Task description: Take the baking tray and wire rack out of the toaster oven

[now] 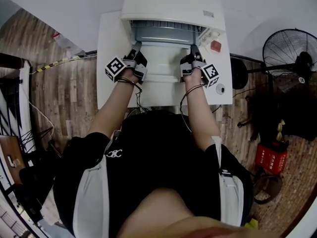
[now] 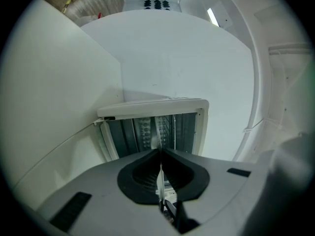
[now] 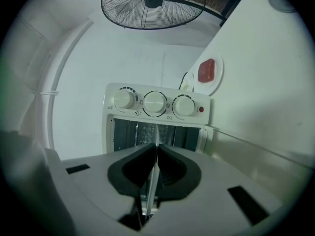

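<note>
Two grips to match here. Pinched flat on the thin left rim of the baking tray (image 1: 163, 58) with the left claw (image 1: 134, 46), pads nearly meeting on the sheet. Pinched likewise on the right rim with the right claw (image 1: 194, 48). Lying partly drawn out of the open toaster oven (image 1: 173, 4), at upper centre of the head view, above the white table (image 1: 111, 43). Judged as mid-withdrawal of the tray.

Draw both claws toward the body at one pace and level, so as not to skew the tray in its side guides or jam a corner. Grip no looser than now: thin, smooth metal, apt to slip from rubbery pads. Watch for a downward tip once clear of the guides, and support evenly. Cannot tell the wire rack apart from the ribs inside the dark cavity.

Pale, matte, rectangular tray, seen edge-on as a bright blade between black contoured pads. Boxy white oven, with three round ribbed knobs (image 3: 155, 103) and a dimpled grey back wall.
</note>
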Action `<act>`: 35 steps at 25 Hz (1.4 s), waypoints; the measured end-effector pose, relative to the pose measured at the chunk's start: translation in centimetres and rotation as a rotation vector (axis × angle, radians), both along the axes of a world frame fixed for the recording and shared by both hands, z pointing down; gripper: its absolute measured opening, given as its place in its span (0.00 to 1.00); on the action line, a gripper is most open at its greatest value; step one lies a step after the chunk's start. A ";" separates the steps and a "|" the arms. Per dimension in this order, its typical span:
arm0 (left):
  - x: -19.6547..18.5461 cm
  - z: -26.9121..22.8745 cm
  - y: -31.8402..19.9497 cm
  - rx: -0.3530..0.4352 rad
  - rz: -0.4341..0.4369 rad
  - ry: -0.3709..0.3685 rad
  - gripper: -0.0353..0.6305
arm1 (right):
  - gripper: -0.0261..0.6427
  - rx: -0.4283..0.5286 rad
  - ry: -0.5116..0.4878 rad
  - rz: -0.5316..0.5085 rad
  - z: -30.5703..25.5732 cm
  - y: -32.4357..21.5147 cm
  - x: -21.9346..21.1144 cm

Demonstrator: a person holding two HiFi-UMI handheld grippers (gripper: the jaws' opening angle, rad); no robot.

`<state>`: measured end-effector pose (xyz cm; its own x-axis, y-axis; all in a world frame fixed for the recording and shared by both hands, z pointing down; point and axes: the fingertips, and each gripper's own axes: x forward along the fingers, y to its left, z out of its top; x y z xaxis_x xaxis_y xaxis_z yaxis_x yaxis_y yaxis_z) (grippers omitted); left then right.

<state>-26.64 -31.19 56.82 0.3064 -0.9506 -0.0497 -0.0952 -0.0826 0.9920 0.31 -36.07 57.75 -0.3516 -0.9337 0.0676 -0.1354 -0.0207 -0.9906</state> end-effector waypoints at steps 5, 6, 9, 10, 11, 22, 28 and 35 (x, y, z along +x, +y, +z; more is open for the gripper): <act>0.4 0.0 2.0 0.022 -0.007 0.014 0.09 | 0.08 0.007 0.002 -0.048 -0.1 1.9 0.2; 0.6 0.0 2.5 0.028 -0.007 0.013 0.09 | 0.08 0.009 0.005 -0.059 0.0 2.3 0.3; 0.8 0.3 3.8 0.035 -0.013 0.002 0.08 | 0.08 0.021 0.013 -0.085 0.1 3.4 0.6; 0.9 0.3 4.1 0.032 -0.017 0.000 0.09 | 0.08 0.023 0.014 -0.091 0.1 3.7 0.7; 0.9 0.2 4.4 0.030 -0.020 -0.002 0.08 | 0.08 0.023 0.015 -0.098 0.0 4.0 0.7; 1.5 -0.3 7.0 0.029 -0.033 -0.057 0.09 | 0.08 0.064 0.058 -0.153 -0.3 6.3 1.1; 2.0 -0.6 8.9 0.034 -0.026 -0.093 0.09 | 0.08 0.068 0.063 -0.164 -0.5 8.0 1.5; 2.6 -0.6 11.1 0.048 -0.034 -0.103 0.09 | 0.08 0.069 0.069 -0.173 -0.1 10.1 2.0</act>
<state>-24.00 -20.13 56.23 0.2797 -0.9579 -0.0650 -0.1997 -0.1243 0.9719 2.35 -26.01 57.63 -0.5039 -0.8631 0.0349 -0.1991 0.0768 -0.9770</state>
